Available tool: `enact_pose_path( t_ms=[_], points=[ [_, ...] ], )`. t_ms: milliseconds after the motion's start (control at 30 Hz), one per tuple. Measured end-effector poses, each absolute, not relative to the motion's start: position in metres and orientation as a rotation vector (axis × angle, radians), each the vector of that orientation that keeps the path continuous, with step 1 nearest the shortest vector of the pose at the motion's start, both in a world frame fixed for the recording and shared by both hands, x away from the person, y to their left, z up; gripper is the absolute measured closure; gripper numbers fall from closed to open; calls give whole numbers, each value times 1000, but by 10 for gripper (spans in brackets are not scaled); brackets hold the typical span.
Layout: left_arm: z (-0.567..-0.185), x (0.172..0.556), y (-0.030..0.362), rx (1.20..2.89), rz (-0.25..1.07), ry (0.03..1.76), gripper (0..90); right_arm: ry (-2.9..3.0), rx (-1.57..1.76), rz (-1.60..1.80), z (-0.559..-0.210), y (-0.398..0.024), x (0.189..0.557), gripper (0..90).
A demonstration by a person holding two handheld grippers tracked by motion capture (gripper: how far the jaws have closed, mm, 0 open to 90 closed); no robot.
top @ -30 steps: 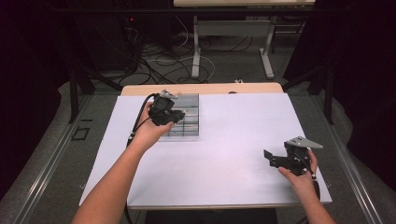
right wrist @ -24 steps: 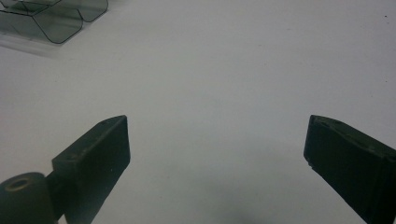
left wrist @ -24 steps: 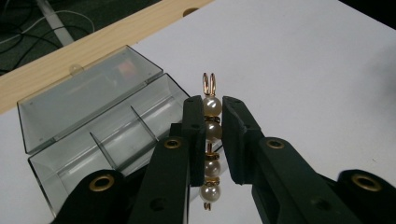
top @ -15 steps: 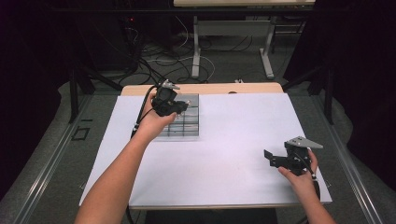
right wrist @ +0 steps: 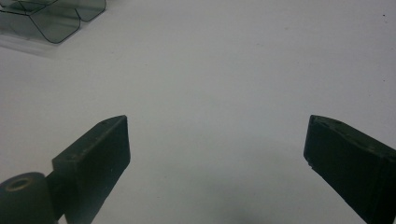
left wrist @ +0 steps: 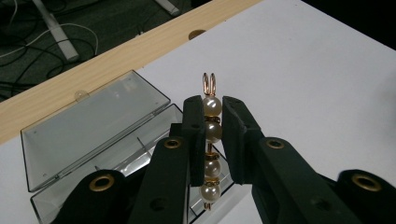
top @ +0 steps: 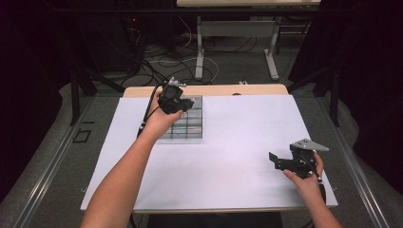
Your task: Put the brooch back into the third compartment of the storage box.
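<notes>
A gold hair clip with a row of pearls (left wrist: pixel 211 126) stands upright between the jaws of my left gripper (left wrist: pixel 212 109), which is shut on it. That left gripper (top: pixel 183 105) hovers over the far end of a clear plastic compartment box (top: pixel 187 126). In the left gripper view the box (left wrist: pixel 93 126) lies open below the jaws, its lid laid back toward the table's wooden far edge. My right gripper (top: pixel 275 161) rests near the table's front right, open, with nothing between its jaws (right wrist: pixel 215 154).
A white sheet (top: pixel 237 137) covers the table, with a wooden strip (top: pixel 223 90) showing along the far edge. A corner of the clear box (right wrist: pixel 51 18) shows at the top left of the right gripper view. Beyond the table are cables and metal legs on a dark floor.
My left gripper, still holding the pearl clip, has moved away from me toward the far end of the box and risen slightly. The right gripper has stayed put.
</notes>
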State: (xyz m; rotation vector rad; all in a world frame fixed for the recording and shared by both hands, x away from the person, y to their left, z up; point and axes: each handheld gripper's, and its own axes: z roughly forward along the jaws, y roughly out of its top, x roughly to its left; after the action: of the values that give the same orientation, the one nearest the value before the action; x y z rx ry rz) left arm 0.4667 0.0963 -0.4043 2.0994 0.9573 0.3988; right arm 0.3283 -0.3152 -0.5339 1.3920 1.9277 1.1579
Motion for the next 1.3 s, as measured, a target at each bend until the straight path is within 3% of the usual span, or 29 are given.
enact_pose_path(
  t_ms=[1300],
  points=[
    [-438,504,87,2078,429,980,803,1914,1404,1162,-534,-316,328,69]
  ],
)
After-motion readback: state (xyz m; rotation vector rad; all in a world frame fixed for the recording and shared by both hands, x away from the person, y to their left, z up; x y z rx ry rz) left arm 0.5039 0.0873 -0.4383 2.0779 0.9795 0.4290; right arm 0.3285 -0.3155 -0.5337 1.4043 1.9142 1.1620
